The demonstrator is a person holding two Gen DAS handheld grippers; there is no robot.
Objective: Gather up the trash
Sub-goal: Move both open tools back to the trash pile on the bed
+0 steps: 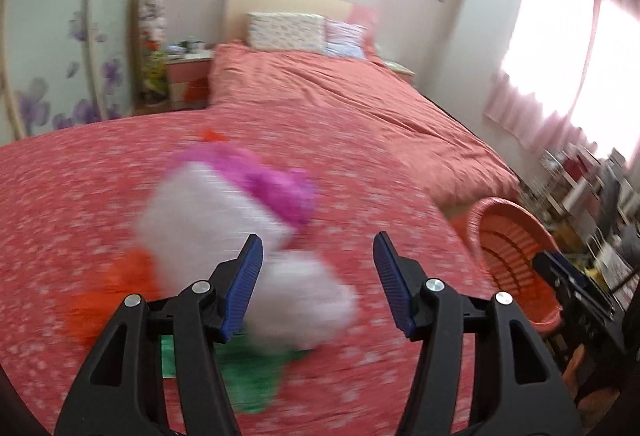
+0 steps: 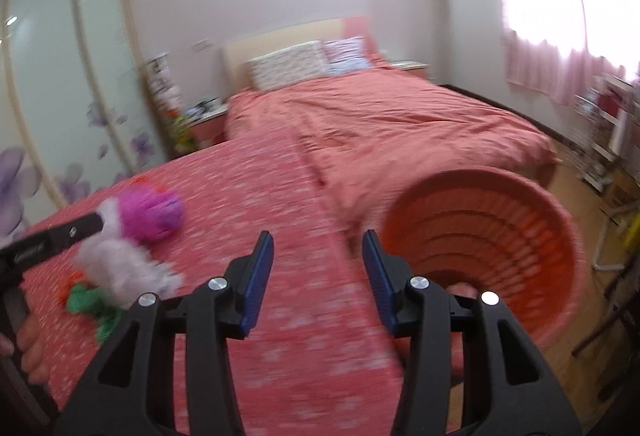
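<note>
Crumpled trash lies on a red flowered cloth (image 1: 60,196): a white wad (image 1: 296,296), a second white wad (image 1: 200,212), a magenta wad (image 1: 272,180), an orange piece (image 1: 116,288) and a green piece (image 1: 248,376). My left gripper (image 1: 318,256) is open just above the near white wad, which sits between its fingers. An orange-pink slatted basket (image 2: 488,236) stands at the right. My right gripper (image 2: 318,260) is open and empty, beside the basket's left rim. The trash pile also shows in the right wrist view (image 2: 124,264), with the left gripper (image 2: 60,236) reaching to it.
A bed (image 1: 340,104) with a salmon cover and pillows (image 1: 288,30) lies beyond. A nightstand (image 1: 188,72) and a flowered sliding wardrobe (image 2: 60,96) stand at the left. Cluttered shelves (image 1: 592,188) and pink curtains (image 1: 560,56) are at the right.
</note>
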